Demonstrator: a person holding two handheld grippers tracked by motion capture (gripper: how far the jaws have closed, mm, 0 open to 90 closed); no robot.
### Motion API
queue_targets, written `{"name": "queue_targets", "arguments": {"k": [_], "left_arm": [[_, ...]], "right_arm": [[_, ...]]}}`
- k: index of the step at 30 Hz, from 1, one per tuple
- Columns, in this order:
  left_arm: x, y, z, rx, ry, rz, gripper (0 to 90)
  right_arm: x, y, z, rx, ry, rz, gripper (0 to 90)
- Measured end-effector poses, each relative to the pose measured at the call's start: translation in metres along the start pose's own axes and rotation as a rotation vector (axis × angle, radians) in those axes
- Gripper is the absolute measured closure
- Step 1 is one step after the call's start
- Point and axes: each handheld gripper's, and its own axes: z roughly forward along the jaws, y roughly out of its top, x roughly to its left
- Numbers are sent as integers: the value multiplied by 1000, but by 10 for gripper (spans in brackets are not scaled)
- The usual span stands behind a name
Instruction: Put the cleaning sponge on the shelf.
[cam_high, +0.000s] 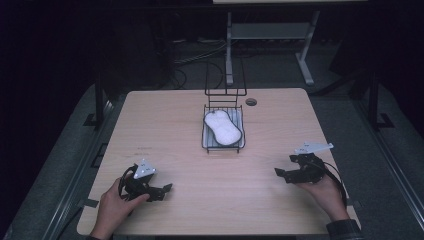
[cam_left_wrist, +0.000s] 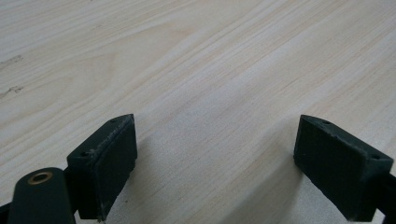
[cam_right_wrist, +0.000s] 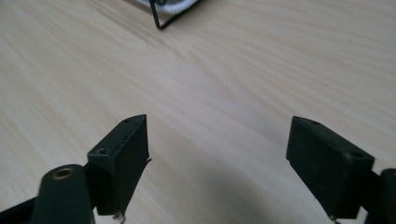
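White sponge (cam_high: 223, 127) lies in the wire basket (cam_high: 205, 135) at the worktop's (cam_high: 165, 130) far middle.
Both claws rest well apart from it, left claw (cam_high: 162, 190) and right claw (cam_high: 281, 174) spread and empty; a careless reach could snag the basket's rim and drag it.

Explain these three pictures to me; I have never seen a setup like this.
A person sits at a wooden table and holds a hand tool with two black jaws in each hand: the left gripper and the right gripper. The high view looks down from above the person. The other two pictures come from small cameras riding on each gripper, looking along its jaws at the tabletop. In the middle of the table stands a wire rack with a white sponge lying in it. Both grippers are open and hold nothing.
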Motion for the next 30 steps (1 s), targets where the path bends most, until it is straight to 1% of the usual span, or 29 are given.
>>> {"name": "queue_targets", "arguments": {"k": [2,3,5,6,7,8,13,14,15,16,18,19,20,22,23,26,30], "left_arm": [[0,0,0,-3,0,-3,126],[0,0,0,-2,0,-3,126],[0,0,0,-3,0,-3,126],[0,0,0,-3,0,-3,126],[0,0,0,-3,0,-4,126],[0,0,0,-3,0,-4,126],[0,0,0,-3,0,-3,126],[0,0,0,-3,0,-3,126],[0,0,0,-3,0,-3,126],[0,0,0,-3,0,-3,126],[0,0,0,-2,0,-3,126],[0,0,0,-2,0,-3,126],[0,0,0,-3,0,-3,126],[0,0,0,-2,0,-3,126],[0,0,0,-2,0,-3,126],[0,0,0,-2,0,-3,126],[0,0,0,-2,0,-3,126]], "right_arm": [[1,-8,-3,-1,3,6,196],[2,-16,-6,-2,-2,16,190],[2,-24,-8,2,-14,17,178],[2,-24,-8,2,-14,17,178],[1,-31,-10,6,-22,21,172],[1,-31,-10,6,-22,21,172],[0,-47,-13,26,-50,39,149],[-1,-50,-13,29,-59,44,143],[0,-55,-13,34,-94,36,139],[0,-55,-13,34,-94,36,139],[0,-60,-12,44,-121,29,136],[1,-63,-10,50,-127,22,117],[1,-63,-10,50,-127,22,117],[0,-68,-10,24,-123,28,105],[0,-68,-10,24,-123,28,105],[-2,-73,-9,-15,-115,22,85],[-2,-73,-9,-15,-115,21,83]]}}
